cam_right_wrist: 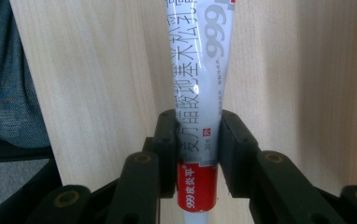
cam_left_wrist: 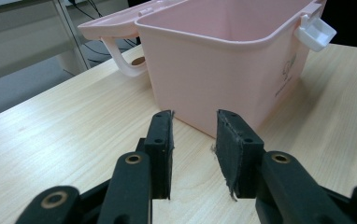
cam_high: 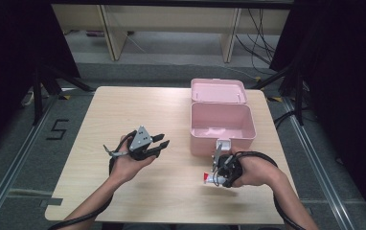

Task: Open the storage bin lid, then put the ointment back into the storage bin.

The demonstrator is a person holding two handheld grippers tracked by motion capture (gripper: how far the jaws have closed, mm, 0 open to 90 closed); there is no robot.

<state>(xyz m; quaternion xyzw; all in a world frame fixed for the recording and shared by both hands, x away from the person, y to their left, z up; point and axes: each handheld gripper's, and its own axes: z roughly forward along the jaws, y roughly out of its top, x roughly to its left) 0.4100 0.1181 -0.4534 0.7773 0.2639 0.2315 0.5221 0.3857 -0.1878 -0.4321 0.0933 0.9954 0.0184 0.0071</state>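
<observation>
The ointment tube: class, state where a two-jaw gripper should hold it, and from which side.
Grip the ointment tube near its red band, across the flat faces from the cap end, as the right gripper does: the body is flat and narrow there, so the pads seat squarely.

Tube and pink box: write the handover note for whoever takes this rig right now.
Right hand-held gripper: shut on the white and red ointment tube, gripped near its red end, held above the table just in front of the pink box.
Left hand-held gripper: open, nothing between its jaws, pointing at the box from the left.
Pink box: lid folded back; what shows of the inside looks empty.
Done: tube picked up.
Left: probably carry the tube over the rim, release it inside, then close the lid.
</observation>
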